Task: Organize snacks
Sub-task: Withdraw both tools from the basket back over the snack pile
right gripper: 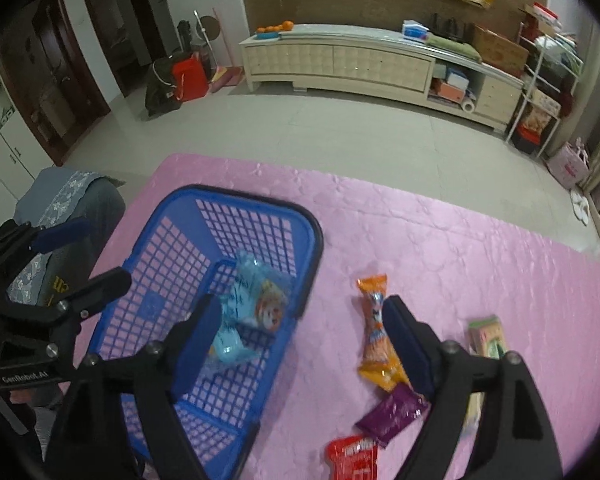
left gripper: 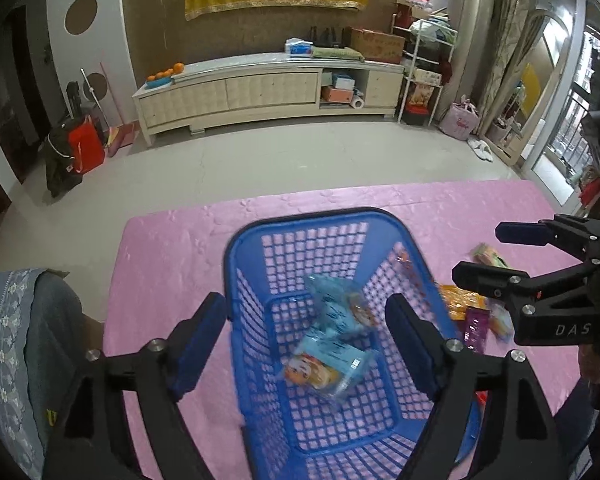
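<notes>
Both sets of jaws stand apart and empty; the light-blue packets (left gripper: 332,344) lie in the blue basket (left gripper: 236,264). Take your right gripper (right gripper: 296,332) to the orange packet (right gripper: 374,332) on the worktop (right gripper: 480,248) (just beside the basket) — straddle its middle.

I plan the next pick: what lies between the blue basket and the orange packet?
Only bare pink mat lies between the basket and the orange packet; the right wrist view shows it.

1. A home living room: a long cream media cabinet (left gripper: 268,92) stands by the wall, oranges (left gripper: 166,74) on top.
2. Tiled floor (left gripper: 260,160), slippers (left gripper: 482,149), a cluttered shelf rack (left gripper: 424,60).
</notes>
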A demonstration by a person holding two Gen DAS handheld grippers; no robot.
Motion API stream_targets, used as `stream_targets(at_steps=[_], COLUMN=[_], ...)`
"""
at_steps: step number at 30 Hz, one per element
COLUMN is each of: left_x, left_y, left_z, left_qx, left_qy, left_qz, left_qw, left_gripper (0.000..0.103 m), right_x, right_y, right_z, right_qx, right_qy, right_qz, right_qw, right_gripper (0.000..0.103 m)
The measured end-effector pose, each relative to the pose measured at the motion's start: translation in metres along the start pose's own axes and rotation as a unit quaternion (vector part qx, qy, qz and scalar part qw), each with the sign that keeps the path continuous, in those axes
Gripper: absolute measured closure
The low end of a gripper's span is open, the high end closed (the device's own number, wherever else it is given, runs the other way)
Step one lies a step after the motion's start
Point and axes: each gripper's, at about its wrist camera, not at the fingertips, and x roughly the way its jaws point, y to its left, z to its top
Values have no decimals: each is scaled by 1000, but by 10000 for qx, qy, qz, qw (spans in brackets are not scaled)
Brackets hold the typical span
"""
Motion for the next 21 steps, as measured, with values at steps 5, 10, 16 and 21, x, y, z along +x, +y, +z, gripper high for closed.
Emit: stream_targets(at_steps=[5, 10, 16, 21], left_x=[-19, -37, -55, -52], left_y=[-25, -53, -91, -123], left_z=[-13, -27, -44, -61], left_qx=[117, 179, 273, 323], left_qy=[-58, -140, -219, -101], left_qz=[-109, -287, -417, -600], left_qw=[9999, 9993, 9985, 9976], left_gripper=[23, 23, 23, 23], right_x=[-28, -60, -85, -98], right_y=[-5, -16, -39, -57], right_z=[-20, -45, -78, -108], right_qx=[103, 205, 497, 594], right_qy=[-70, -186, -218, -230], right_qz=[-33, -91, -219, -358], right_qw=[9999, 9996, 9983, 9973], right_gripper=[17, 16, 16, 16])
